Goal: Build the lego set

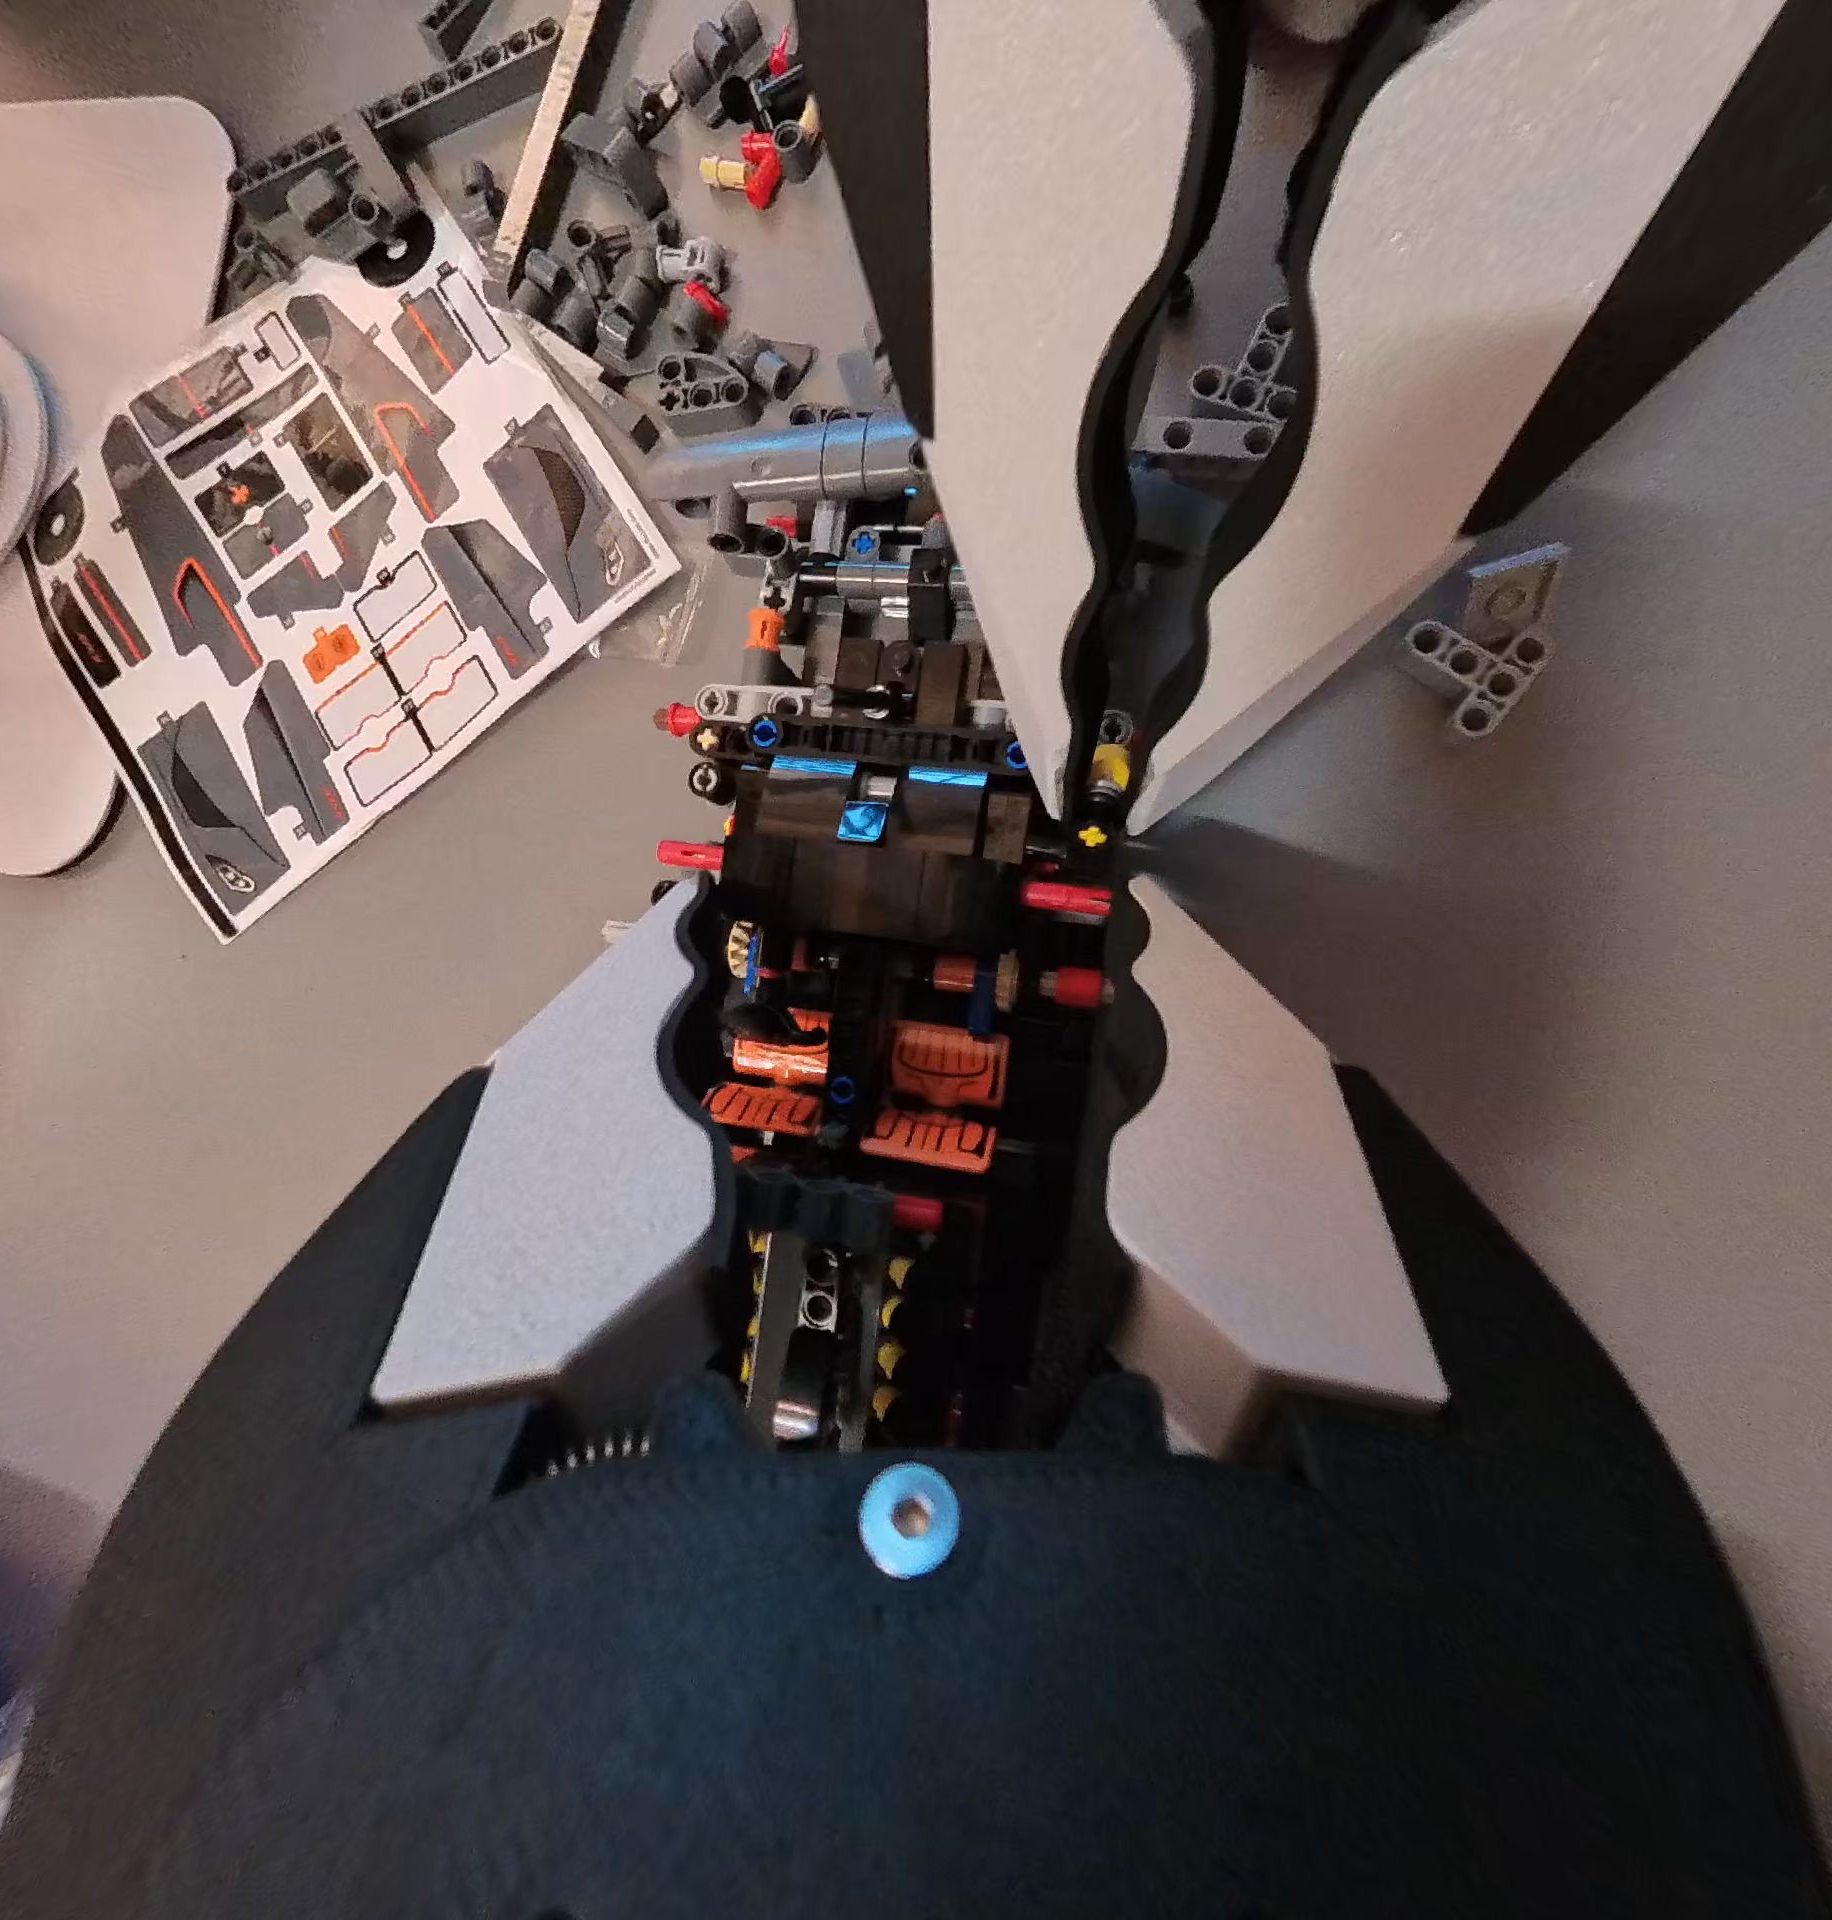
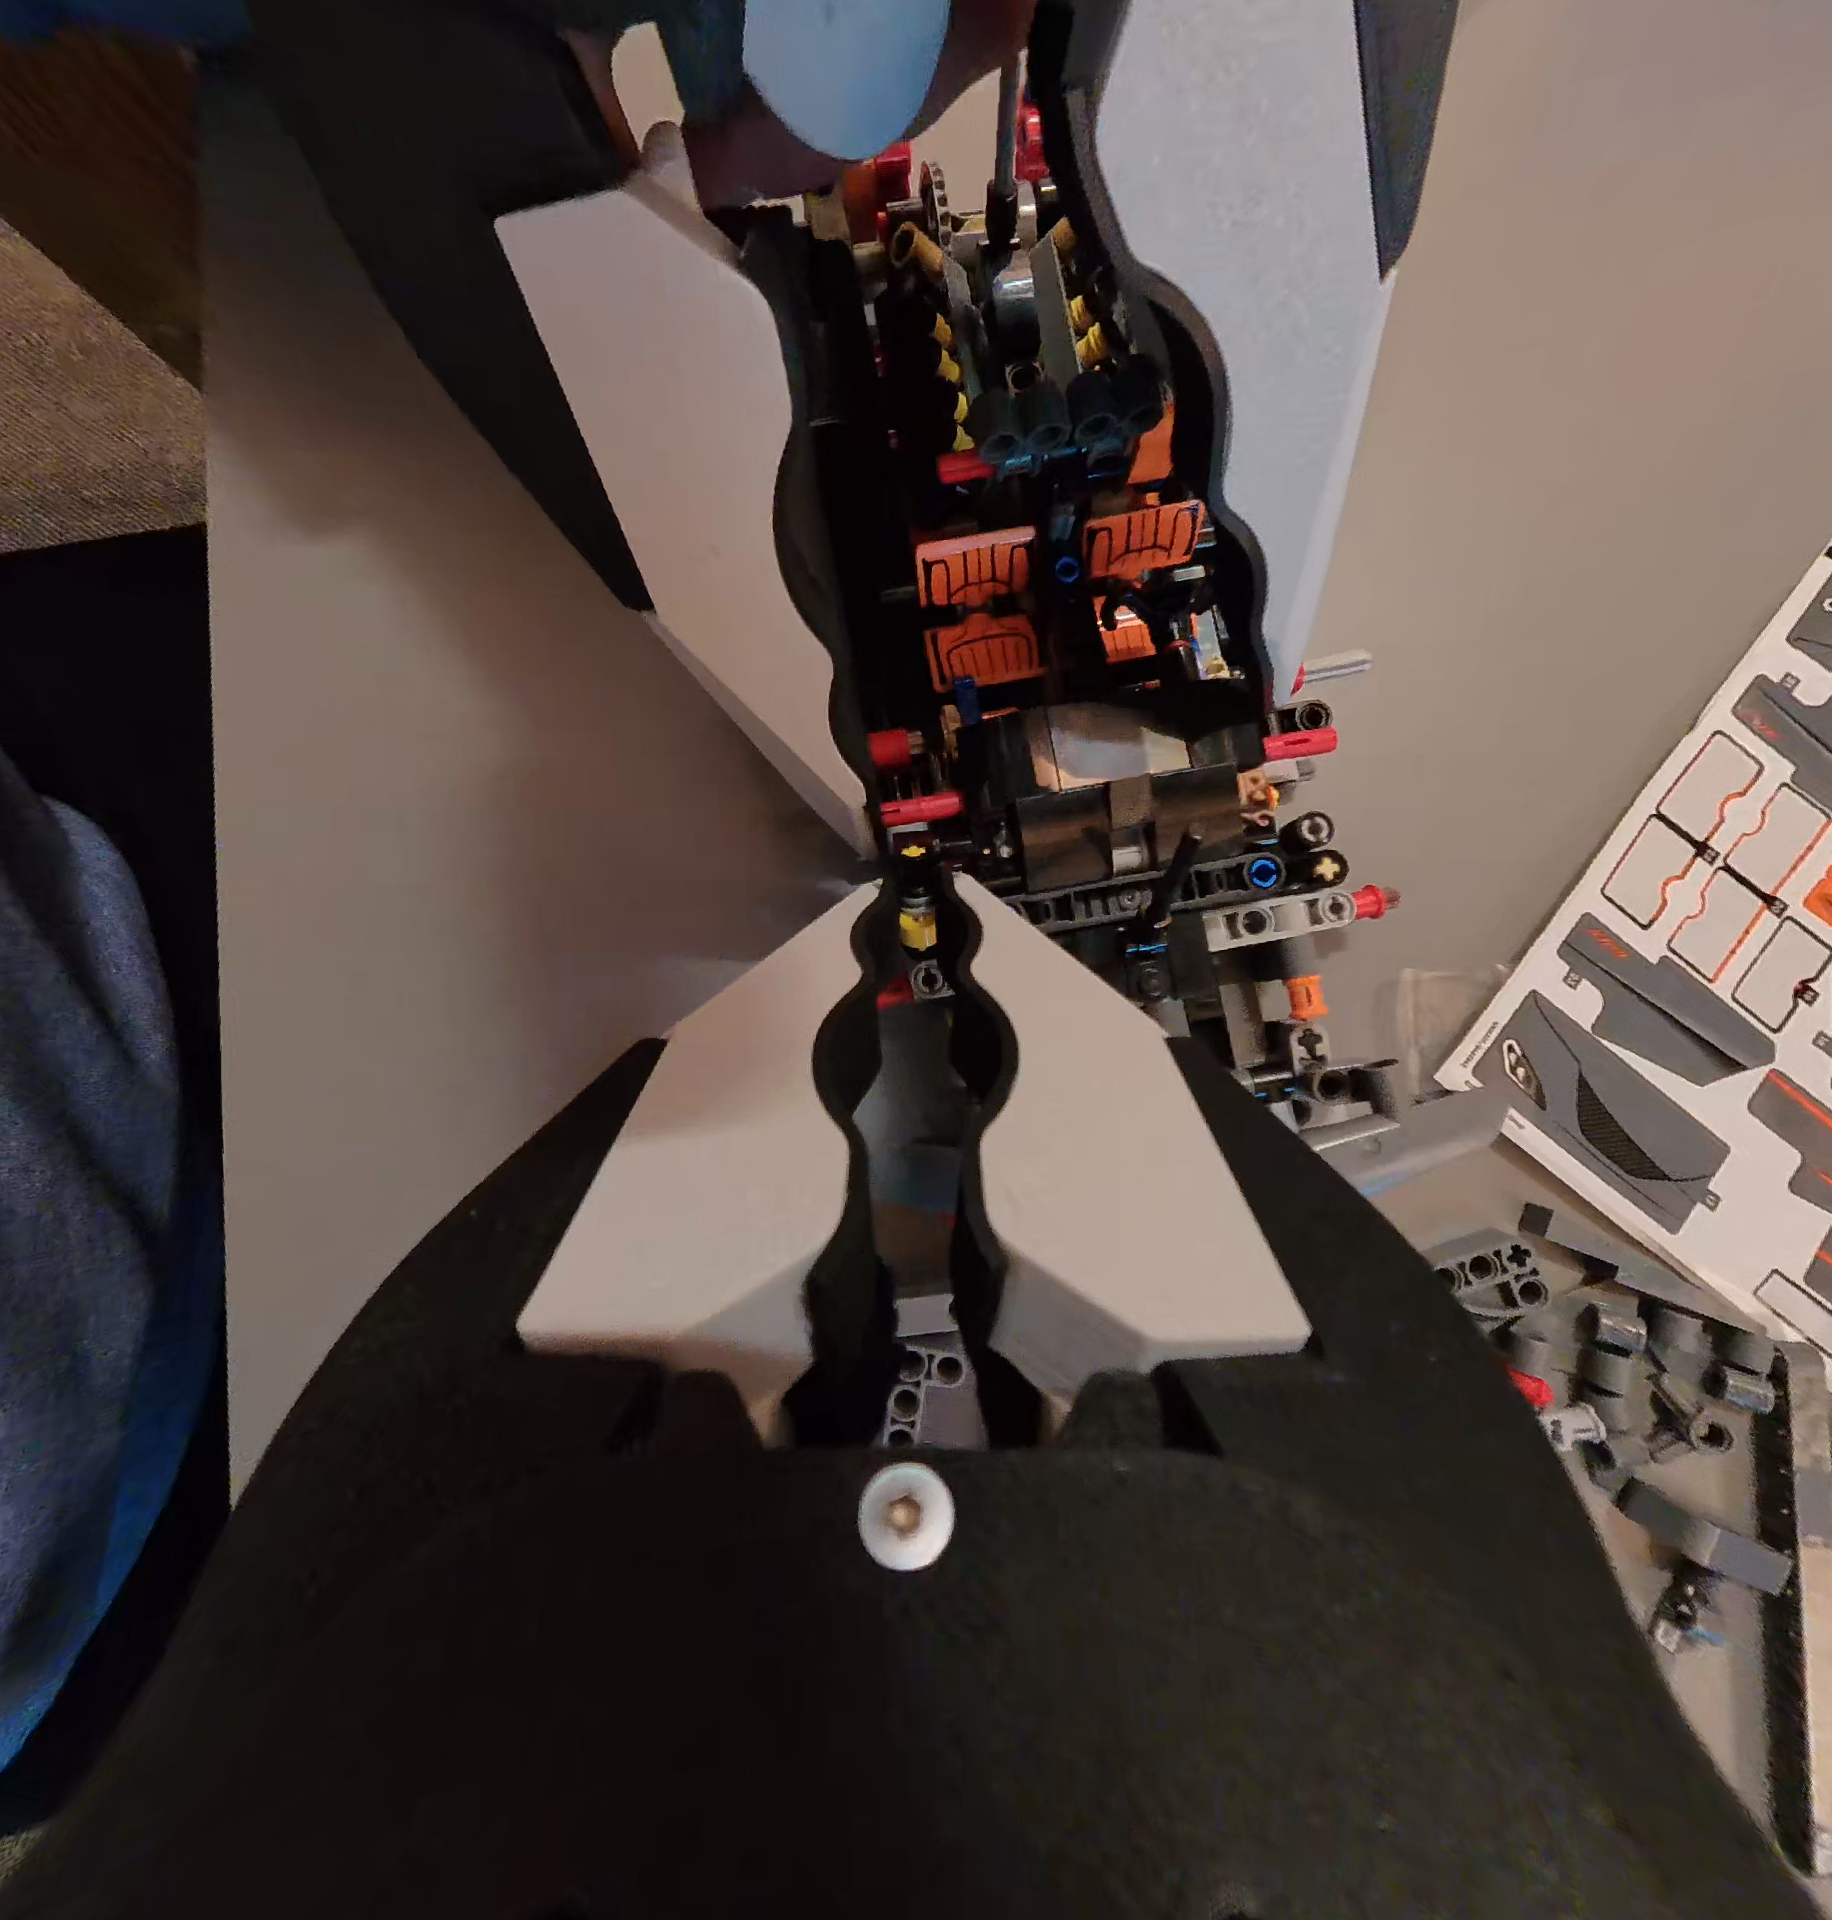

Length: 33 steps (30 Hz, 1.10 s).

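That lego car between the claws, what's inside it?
Inside the lego car sit orange seats, a black block ahead, red pins and yellow studs. Deeper layers are hidden by the left claw's fingers.

Left hand-held gripper point(image 1: 912, 894), jaws clamped on either side of a black car chassis point(image 1: 870, 862) with orange seats point(image 1: 943, 1070). Right hand-held gripper point(image 1: 1094, 821), entering from above, nips a yellow-tipped pin point(image 1: 1107, 769) at the chassis edge. Sticker sheet point(image 1: 340, 582) and loose grey pieces point(image 1: 642, 281) lie on the grey table point(image 1: 1618, 935).
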Motion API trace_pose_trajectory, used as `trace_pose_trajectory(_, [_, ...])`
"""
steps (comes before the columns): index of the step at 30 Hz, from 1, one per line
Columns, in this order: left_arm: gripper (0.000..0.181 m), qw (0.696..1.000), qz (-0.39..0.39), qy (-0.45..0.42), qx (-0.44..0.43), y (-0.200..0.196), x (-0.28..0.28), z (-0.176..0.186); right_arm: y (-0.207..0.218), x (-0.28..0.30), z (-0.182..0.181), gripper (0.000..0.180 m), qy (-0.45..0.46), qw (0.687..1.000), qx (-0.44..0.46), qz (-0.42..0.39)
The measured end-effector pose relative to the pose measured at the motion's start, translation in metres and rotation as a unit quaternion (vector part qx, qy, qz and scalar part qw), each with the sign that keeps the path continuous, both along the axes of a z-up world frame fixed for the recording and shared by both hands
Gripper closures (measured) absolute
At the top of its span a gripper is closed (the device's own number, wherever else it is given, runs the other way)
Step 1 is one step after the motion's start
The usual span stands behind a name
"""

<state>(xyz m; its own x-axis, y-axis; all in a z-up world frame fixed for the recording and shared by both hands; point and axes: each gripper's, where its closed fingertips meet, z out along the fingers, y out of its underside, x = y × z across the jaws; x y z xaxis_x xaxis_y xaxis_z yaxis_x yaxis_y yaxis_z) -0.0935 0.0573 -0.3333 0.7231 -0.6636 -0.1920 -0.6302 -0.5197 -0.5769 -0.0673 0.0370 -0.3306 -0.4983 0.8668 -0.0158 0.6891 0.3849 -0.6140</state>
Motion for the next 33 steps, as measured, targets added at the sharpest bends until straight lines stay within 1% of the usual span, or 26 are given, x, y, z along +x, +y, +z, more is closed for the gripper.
trace_pose_trajectory(1, [0.109, 1.0, -0.001, -0.001, -0.001, 0.0004, 0.0, 0.0001, 0.0002, 0.0003, 0.0002, 0.176, 0.002, 1.0, -0.004, 0.002])
trace_pose_trajectory(6, [0.108, 1.0, -0.006, 0.004, -0.004, 0.0023, 0.0016, -0.0004, 0.001, 0.0007, -0.0001, 0.176, 0.006, 1.0, -0.007, 0.009])
trace_pose_trajectory(11, [0.106, 0.999, -0.023, 0.029, -0.001, 0.0041, 0.0028, 0.0025, 0.0022, 0.0007, 0.0003, 0.176, 0.01, 1.0, -0.016, 0.009])
trace_pose_trajectory(13, [0.109, 0.999, -0.03, 0.025, -0.012, 0.0038, 0.0052, 0.001, 0.0022, 0.0009, 0.0003, 0.176, 0.012, 1.0, -0.016, 0.009])
trace_pose_trajectory(19, [0.11, 0.999, -0.035, 0.027, -0.018, 0.0057, 0.0055, 0.0005, 0.0035, 0.0015, 0.0019, 0.176, 0.016, 1.0, -0.017, 0.011])
trace_pose_trajectory(33, [0.112, 0.999, -0.034, 0.028, 0.0, 0.0059, 0.0074, 0.0001, 0.0042, 0.002, 0.0, 0.176, 0.006, 1.0, -0.007, 0.02])
